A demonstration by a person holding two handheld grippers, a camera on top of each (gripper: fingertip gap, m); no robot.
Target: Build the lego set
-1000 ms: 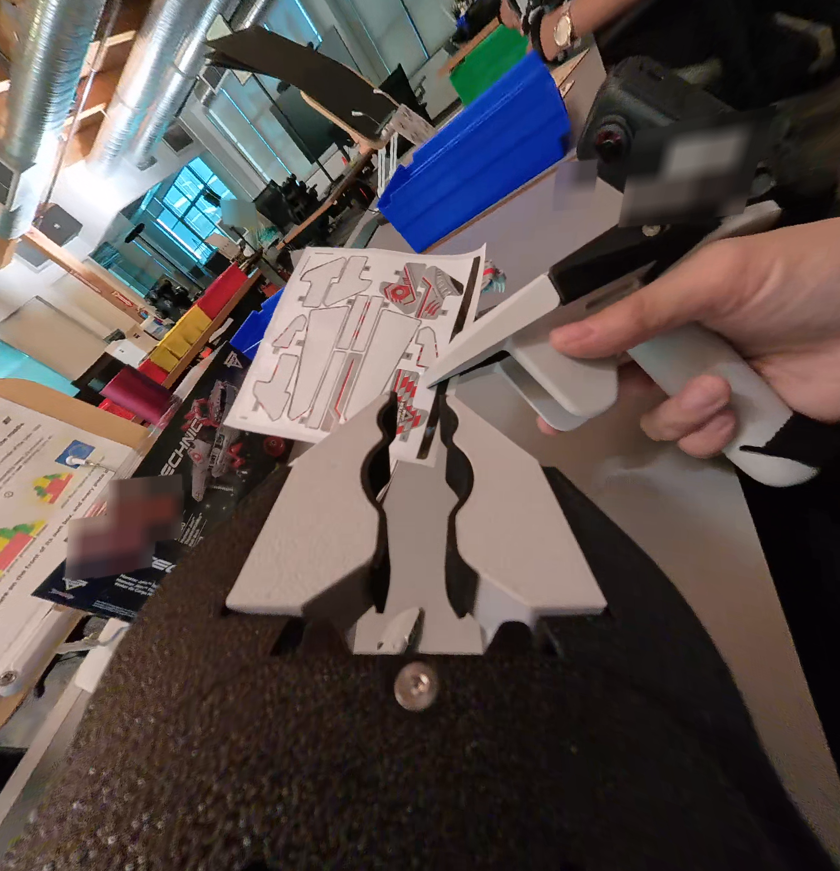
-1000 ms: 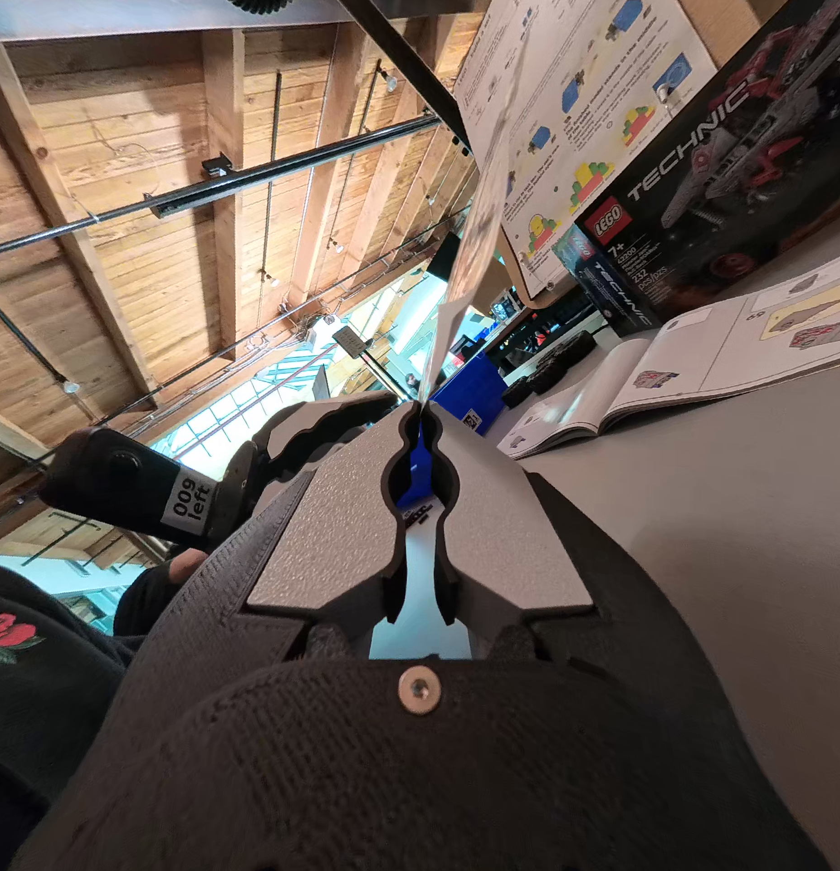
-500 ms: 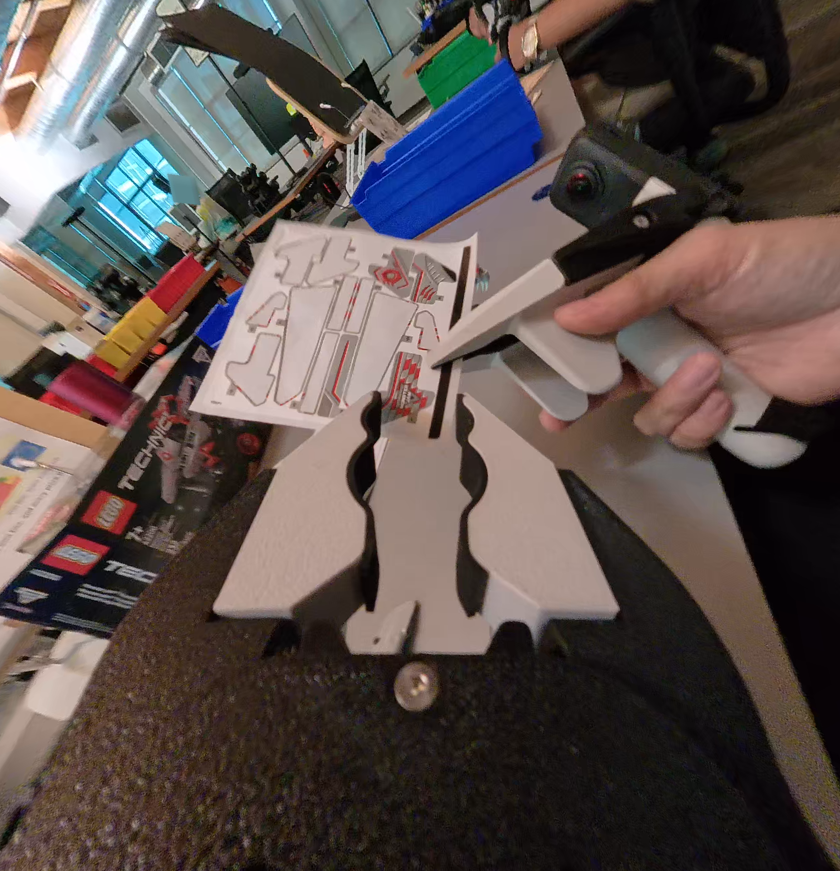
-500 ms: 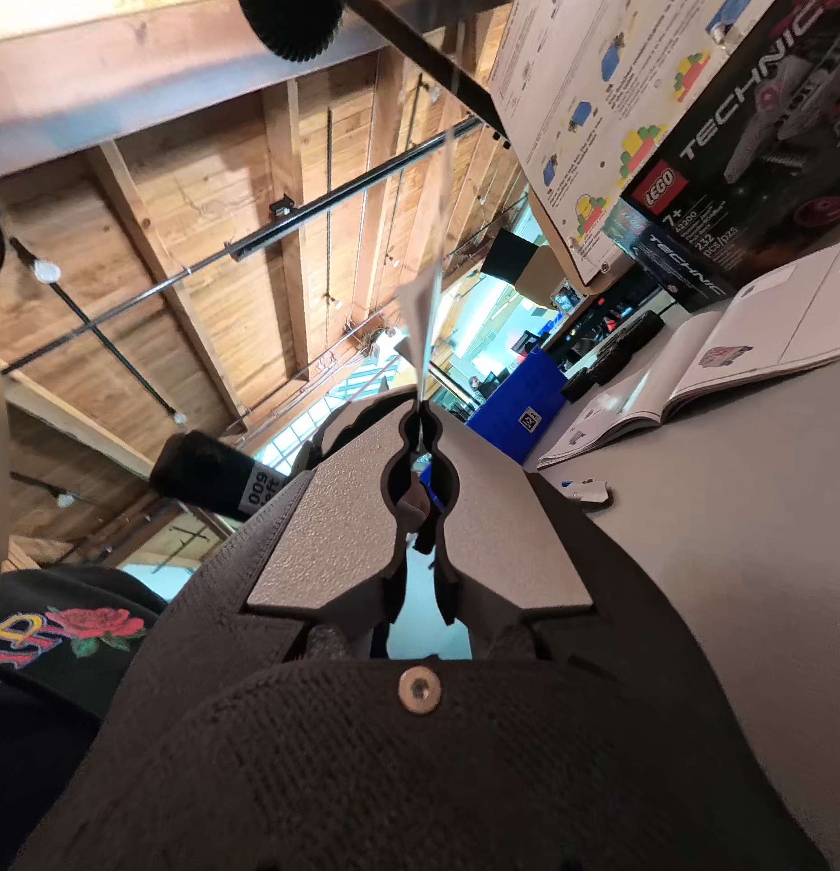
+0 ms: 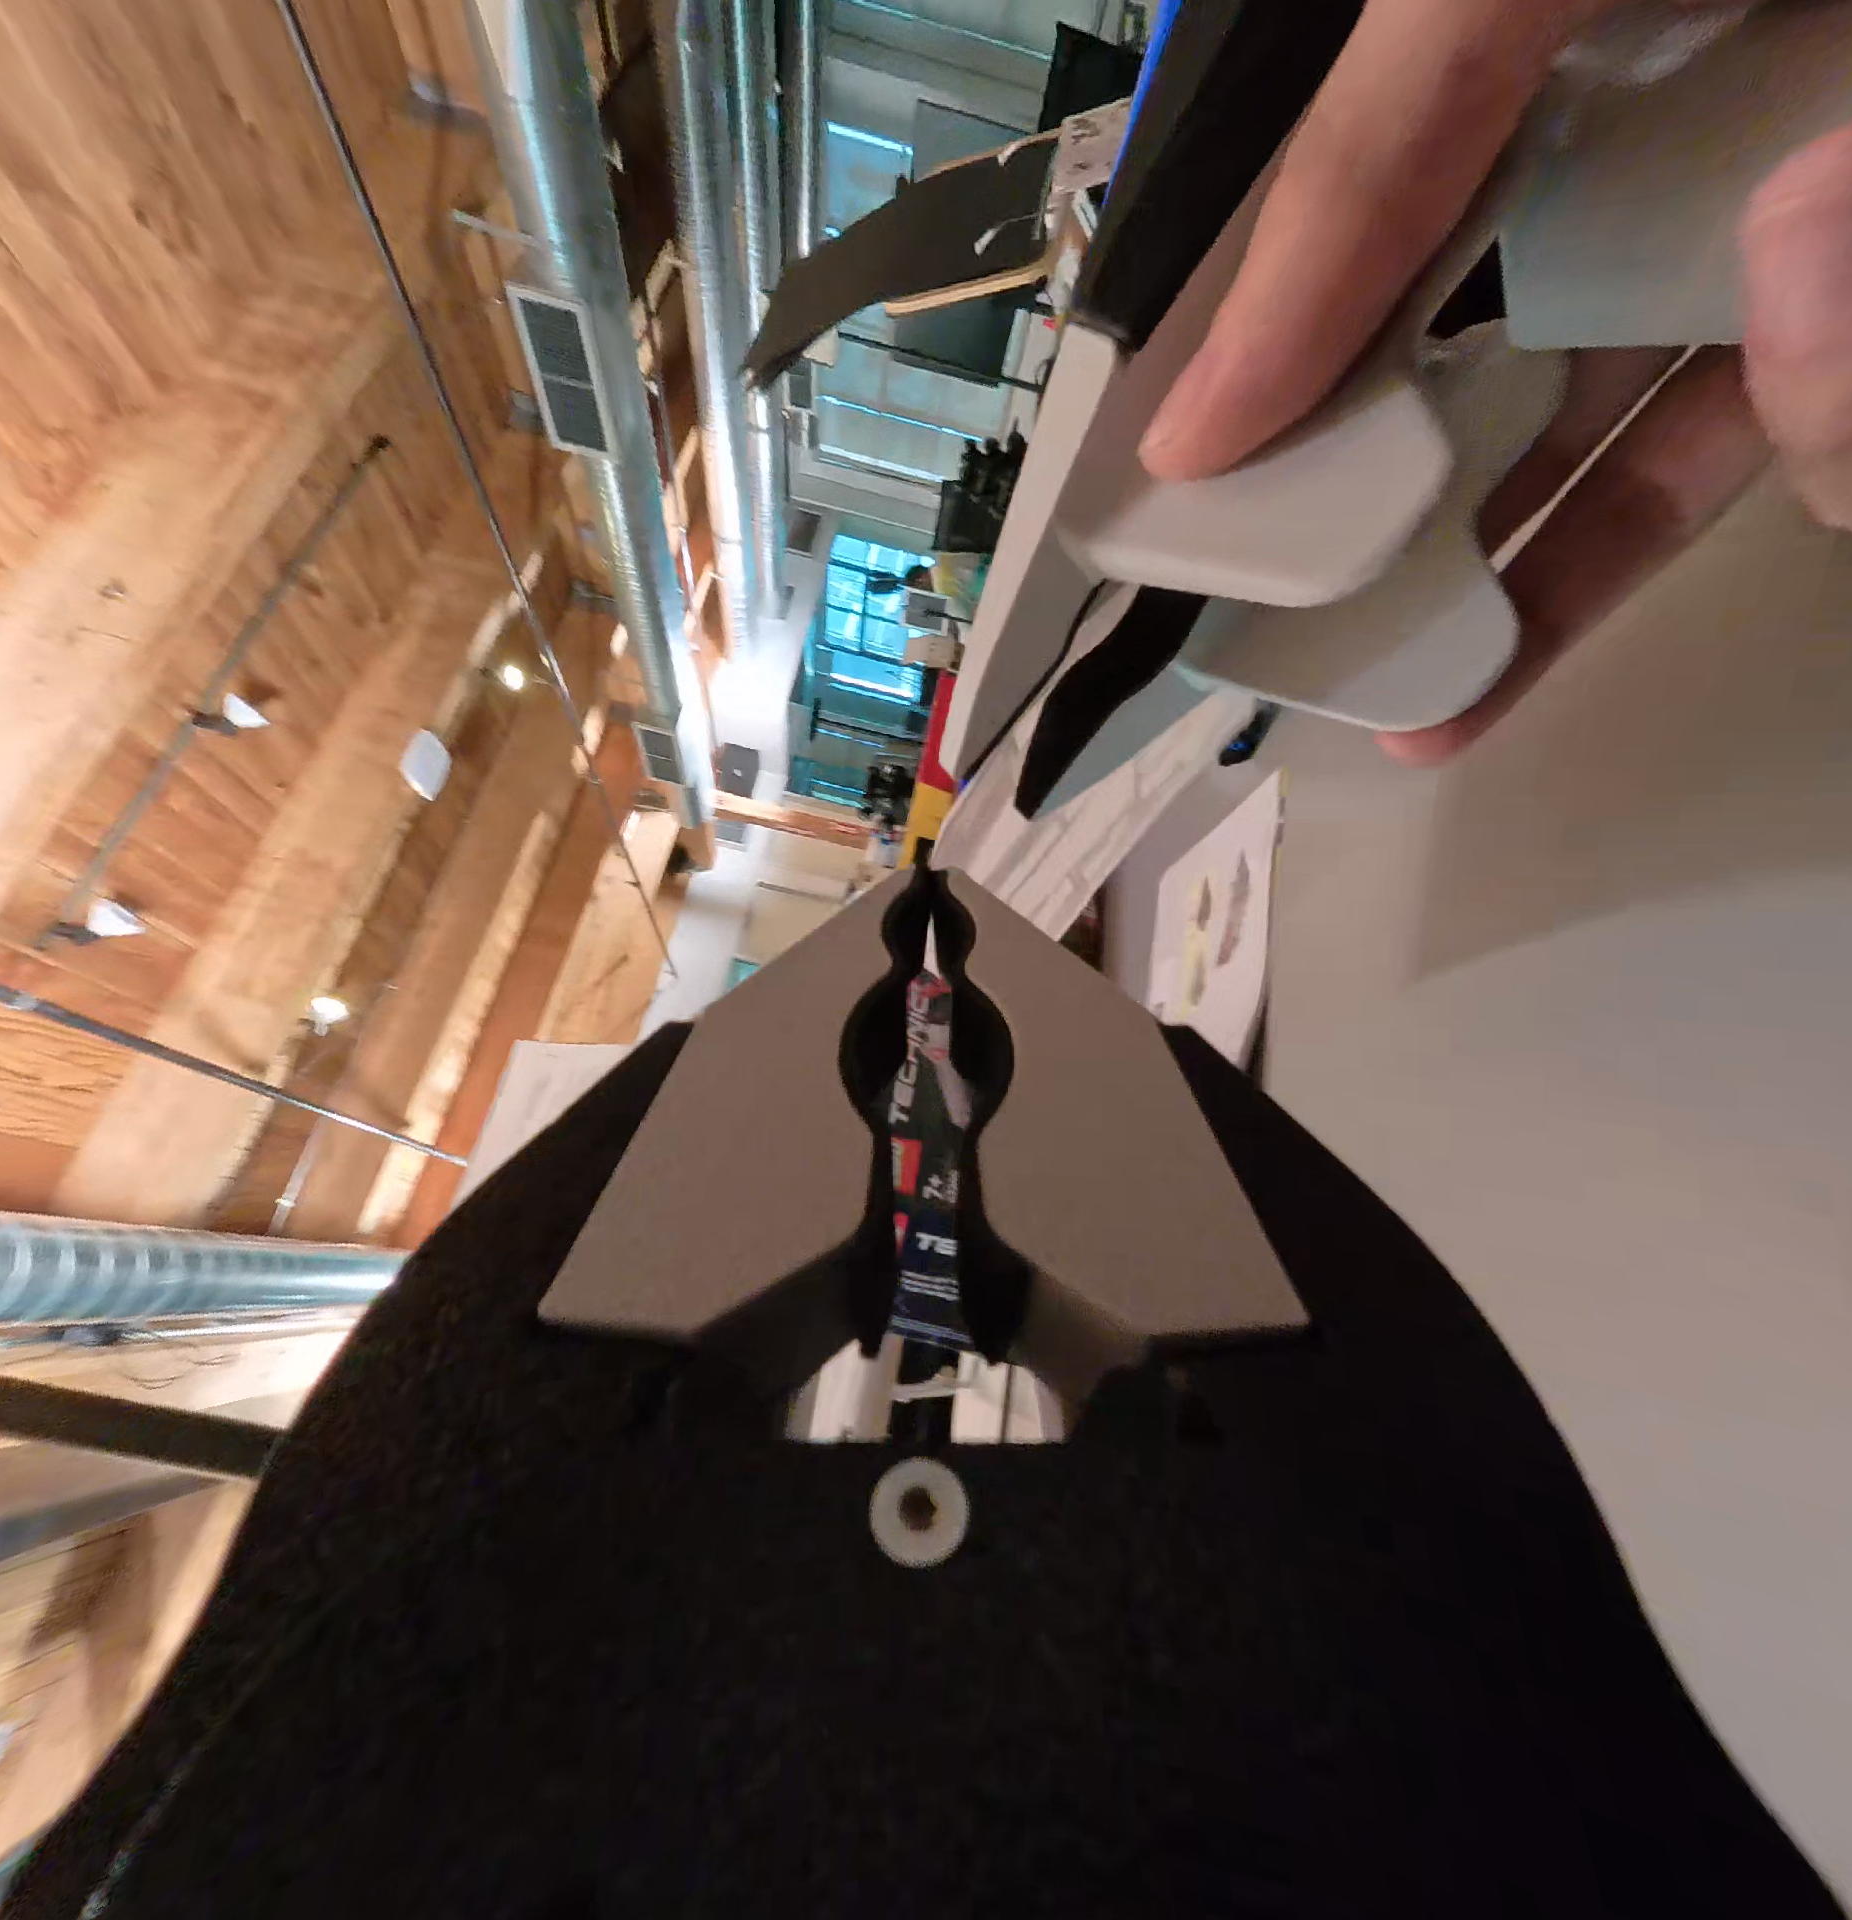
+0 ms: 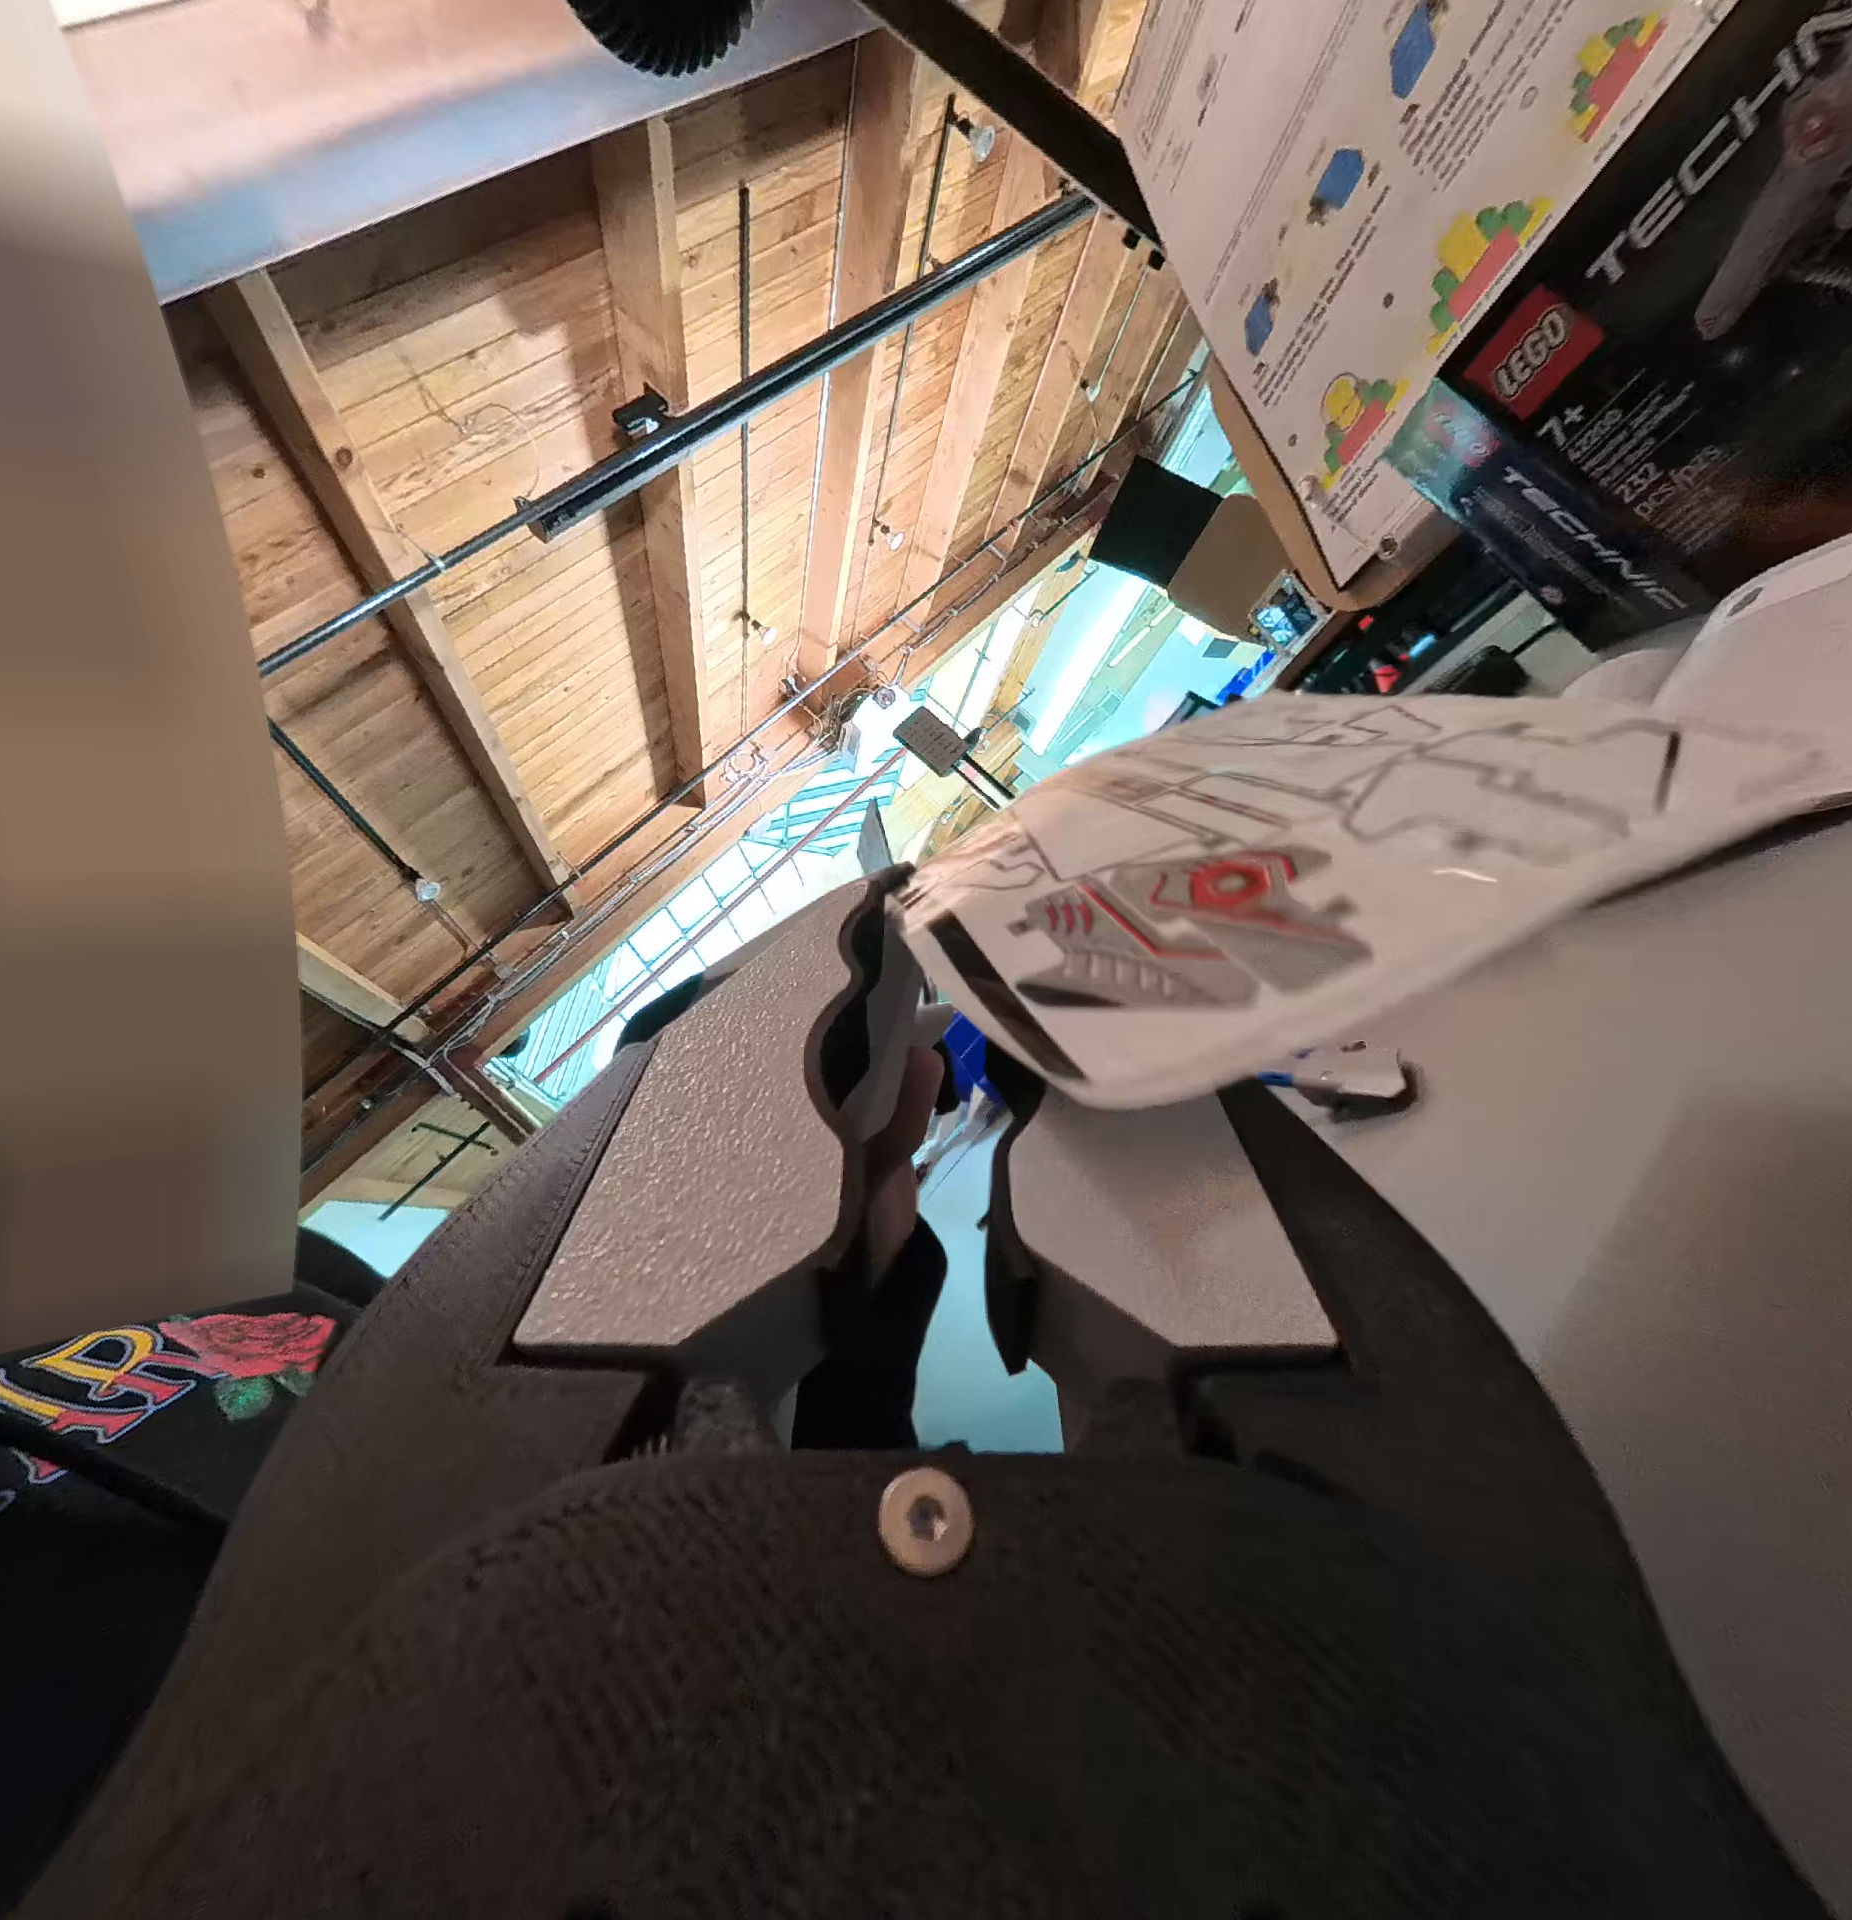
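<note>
One sticker sheet [image 6: 1265, 935], left gripper [image 5: 927, 883] pinching, box [image 6: 1628, 468]

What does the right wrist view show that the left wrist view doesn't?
Only the right wrist view: the printed face of the sticker sheet draped over a gripper finger, a small grey piece on the table, a poster with brick pictures, and a rose-embroidered sleeve.

Only the left wrist view: a hand squeezing the right gripper, and silver ducts.

Both: the black Lego box, the wooden ceiling and the grey table.
</note>
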